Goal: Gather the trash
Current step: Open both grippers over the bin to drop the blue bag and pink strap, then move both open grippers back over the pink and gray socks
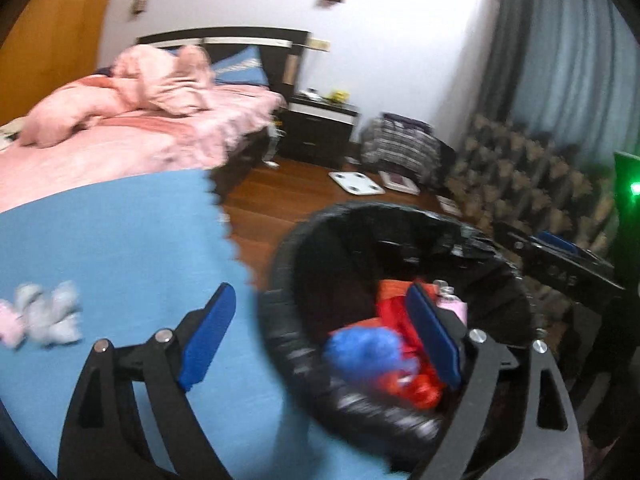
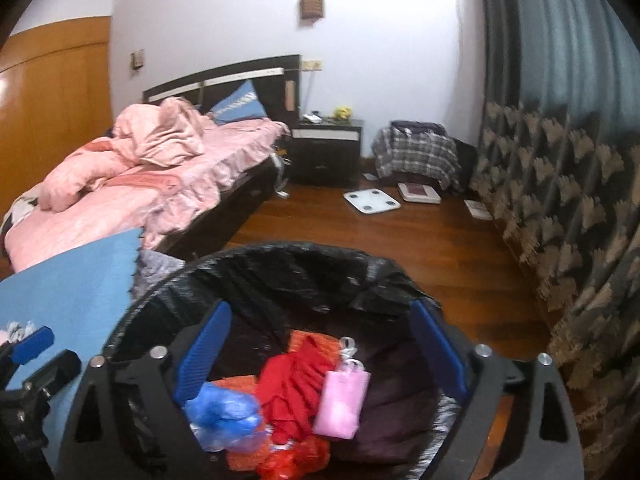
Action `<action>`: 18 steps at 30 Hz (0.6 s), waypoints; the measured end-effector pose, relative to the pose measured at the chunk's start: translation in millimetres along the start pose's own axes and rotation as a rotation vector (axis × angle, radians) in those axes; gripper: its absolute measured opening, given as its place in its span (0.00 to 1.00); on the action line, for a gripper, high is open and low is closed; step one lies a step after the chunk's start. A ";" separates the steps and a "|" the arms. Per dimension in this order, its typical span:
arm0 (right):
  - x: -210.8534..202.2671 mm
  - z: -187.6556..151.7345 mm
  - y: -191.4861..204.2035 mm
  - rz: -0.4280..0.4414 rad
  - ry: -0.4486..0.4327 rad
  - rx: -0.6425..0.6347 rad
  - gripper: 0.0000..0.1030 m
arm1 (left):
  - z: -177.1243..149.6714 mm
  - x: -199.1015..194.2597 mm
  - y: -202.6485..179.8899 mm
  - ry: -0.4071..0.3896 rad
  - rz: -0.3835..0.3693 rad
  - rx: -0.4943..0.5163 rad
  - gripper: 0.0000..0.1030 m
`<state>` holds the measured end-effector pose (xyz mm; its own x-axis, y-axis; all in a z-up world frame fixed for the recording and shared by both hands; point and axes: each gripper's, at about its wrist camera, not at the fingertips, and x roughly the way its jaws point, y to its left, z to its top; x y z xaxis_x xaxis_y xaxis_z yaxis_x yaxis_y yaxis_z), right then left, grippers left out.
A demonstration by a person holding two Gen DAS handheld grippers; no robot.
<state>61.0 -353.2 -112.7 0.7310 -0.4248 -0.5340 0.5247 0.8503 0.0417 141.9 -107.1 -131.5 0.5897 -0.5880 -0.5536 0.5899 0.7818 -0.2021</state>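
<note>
While two grippers gape, one bin (image 2: pixel 280 264) holds one pouch (image 2: pixel 342 402) (pink).

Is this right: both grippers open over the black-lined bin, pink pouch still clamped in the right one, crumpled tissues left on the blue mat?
Not quite. The pink pouch is not clamped: the right wrist view shows it lying in the bin among the red and blue trash, with the right gripper open and empty. The rest holds: the left gripper is open too, and the crumpled tissues sit on the blue mat.
</note>
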 end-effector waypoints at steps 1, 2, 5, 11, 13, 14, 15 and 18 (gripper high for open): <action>-1.5 0.1 6.9 0.017 -0.002 -0.005 0.90 | -2.4 -8.4 10.8 -0.011 0.040 -0.011 0.83; -3.4 0.4 13.6 0.038 -0.003 -0.010 0.92 | -5.2 -17.4 22.1 -0.023 0.080 -0.022 0.83; -9.2 -2.9 44.5 0.115 0.000 -0.040 0.94 | -11.4 -39.8 55.5 -0.033 0.174 -0.056 0.84; -18.8 -16.3 124.2 0.274 0.025 -0.147 0.94 | -26.9 -79.2 127.1 -0.021 0.368 -0.138 0.84; -21.2 -22.2 152.6 0.321 0.030 -0.178 0.94 | -31.4 -89.9 149.6 -0.016 0.417 -0.170 0.84; -21.6 -26.0 169.1 0.346 0.033 -0.197 0.94 | -33.4 -93.4 158.8 -0.015 0.437 -0.182 0.84; -21.6 -26.0 169.1 0.346 0.033 -0.197 0.94 | -35.0 -97.2 167.1 -0.014 0.456 -0.193 0.84; -20.6 -33.8 198.1 0.383 0.041 -0.227 0.94 | -37.1 -102.7 189.2 -0.002 0.494 -0.219 0.84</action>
<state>135.1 -165.6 -122.0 0.8335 -0.0567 -0.5495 0.1069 0.9925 0.0597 172.4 108.9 -142.8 0.7692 -0.1400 -0.6234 0.1138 0.9901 -0.0819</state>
